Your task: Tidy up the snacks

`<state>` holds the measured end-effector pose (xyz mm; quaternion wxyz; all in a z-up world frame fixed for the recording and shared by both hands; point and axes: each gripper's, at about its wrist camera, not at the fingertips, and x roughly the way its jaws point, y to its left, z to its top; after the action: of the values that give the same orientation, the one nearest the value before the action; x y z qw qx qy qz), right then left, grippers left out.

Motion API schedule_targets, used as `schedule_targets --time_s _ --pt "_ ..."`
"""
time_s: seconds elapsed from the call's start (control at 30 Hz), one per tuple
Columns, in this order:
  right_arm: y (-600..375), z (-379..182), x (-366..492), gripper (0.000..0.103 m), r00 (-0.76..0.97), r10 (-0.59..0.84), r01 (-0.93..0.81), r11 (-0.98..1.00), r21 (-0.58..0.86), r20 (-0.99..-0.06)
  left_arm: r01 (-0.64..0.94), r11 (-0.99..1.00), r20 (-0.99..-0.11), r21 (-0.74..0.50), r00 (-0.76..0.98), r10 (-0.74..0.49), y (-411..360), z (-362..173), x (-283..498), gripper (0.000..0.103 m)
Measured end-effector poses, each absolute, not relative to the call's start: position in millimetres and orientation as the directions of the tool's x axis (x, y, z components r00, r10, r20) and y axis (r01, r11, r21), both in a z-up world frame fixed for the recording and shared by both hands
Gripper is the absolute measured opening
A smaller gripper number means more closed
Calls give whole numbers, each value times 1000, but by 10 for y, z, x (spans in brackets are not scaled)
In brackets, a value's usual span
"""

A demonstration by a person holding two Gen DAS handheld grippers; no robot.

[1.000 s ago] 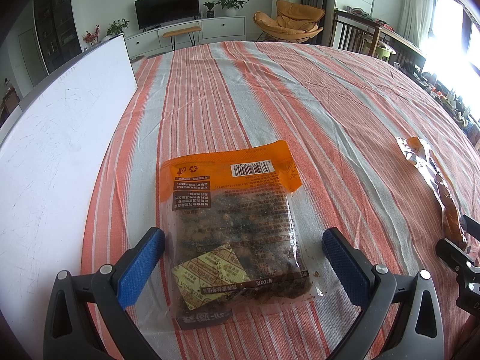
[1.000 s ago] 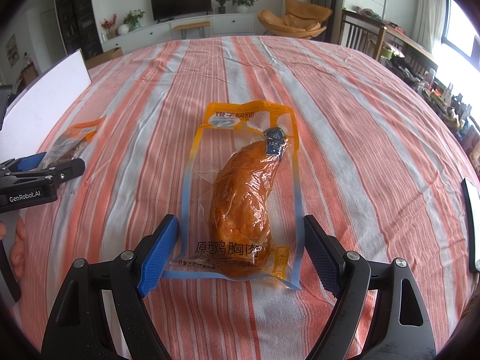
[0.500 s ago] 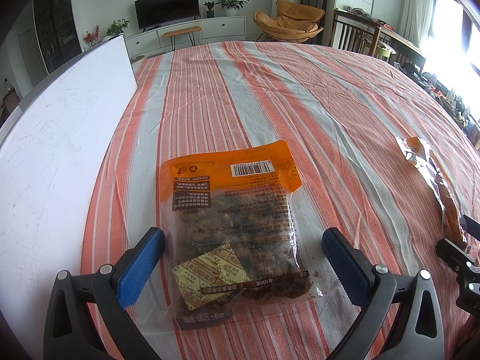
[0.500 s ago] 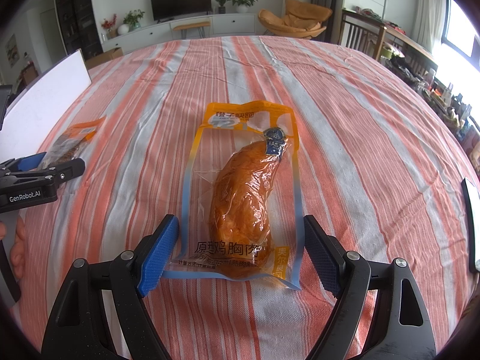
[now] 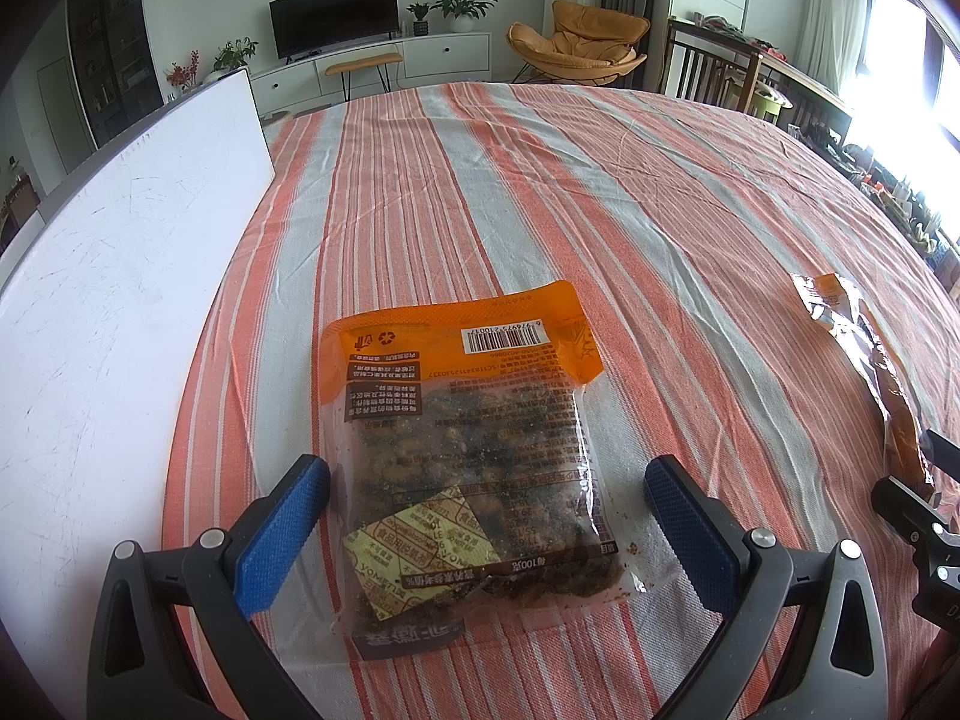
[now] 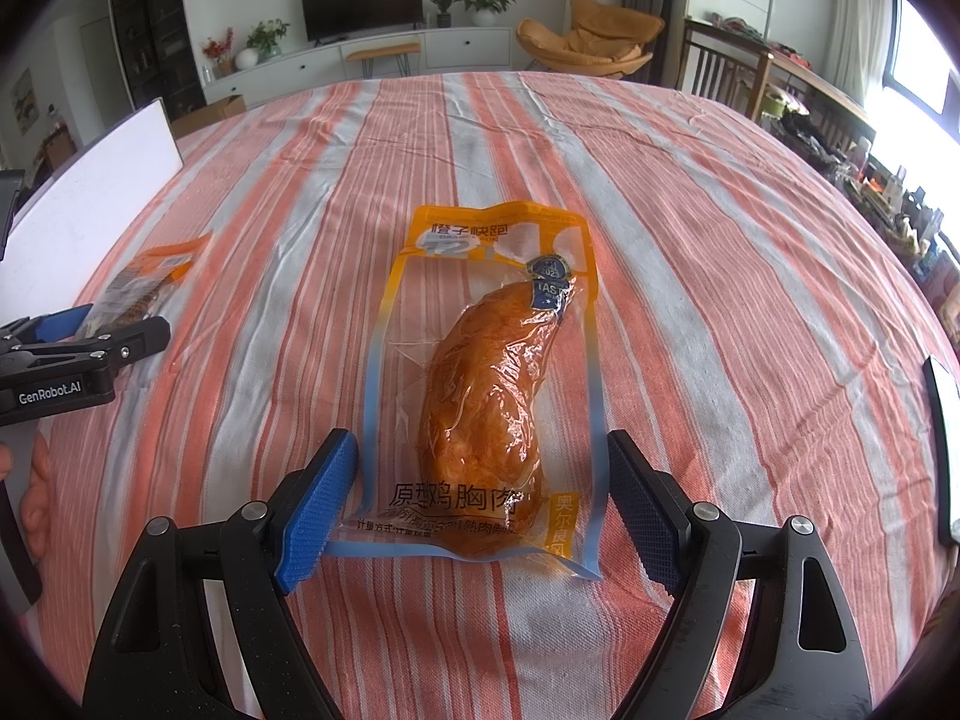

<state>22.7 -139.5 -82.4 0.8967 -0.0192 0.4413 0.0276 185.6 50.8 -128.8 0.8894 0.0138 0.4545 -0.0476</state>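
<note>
An orange-topped clear bag of dark snack pieces (image 5: pixel 468 438) lies flat on the striped tablecloth, back side up. My left gripper (image 5: pixel 486 474) stands open over its near end, its blue pads (image 5: pixel 282 534) wide on either side and not touching it. A vacuum pack with an orange piece of meat (image 6: pixel 486 396) lies in front of my right gripper (image 6: pixel 480 450), which is open too, pads (image 6: pixel 318 504) apart from the pack's edges. The meat pack (image 5: pixel 864 348) shows edge-on at the right of the left wrist view. The dark snack bag (image 6: pixel 144 288) shows at the left of the right wrist view.
A white board (image 5: pixel 120 276) lies along the table's left side. A dark flat device (image 6: pixel 945 450) sits at the right edge. The orange and grey striped cloth (image 5: pixel 540 192) stretches far ahead. Chairs, a TV cabinet and plants stand beyond the table.
</note>
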Motion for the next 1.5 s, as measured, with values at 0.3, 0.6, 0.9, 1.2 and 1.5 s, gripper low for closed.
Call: schedule_targets --time_s 0.3,0.6,0.9,1.2,1.5 --pt "-1396 -826 227 85 609 32 -66 998 -10 -792 97 995 -810 -19 582 -72 506 -1288 1856 103" --pt "-1396 -826 227 85 609 33 -67 998 -10 -792 97 995 -810 -19 582 -72 506 -1289 1856 103" --pt "-1394 -826 228 85 609 33 -67 998 -10 -792 97 995 -810 -19 582 -72 505 -1288 1855 103" --pt "-1400 -823 228 85 607 40 -71 997 -4 -794 162 986 -812 -27 572 -116 471 -1219 1846 76" --pt "-2016 -595 366 85 577 303 22 922 386 -758 115 969 -794 -218 557 -245 726 -1012 1608 61"
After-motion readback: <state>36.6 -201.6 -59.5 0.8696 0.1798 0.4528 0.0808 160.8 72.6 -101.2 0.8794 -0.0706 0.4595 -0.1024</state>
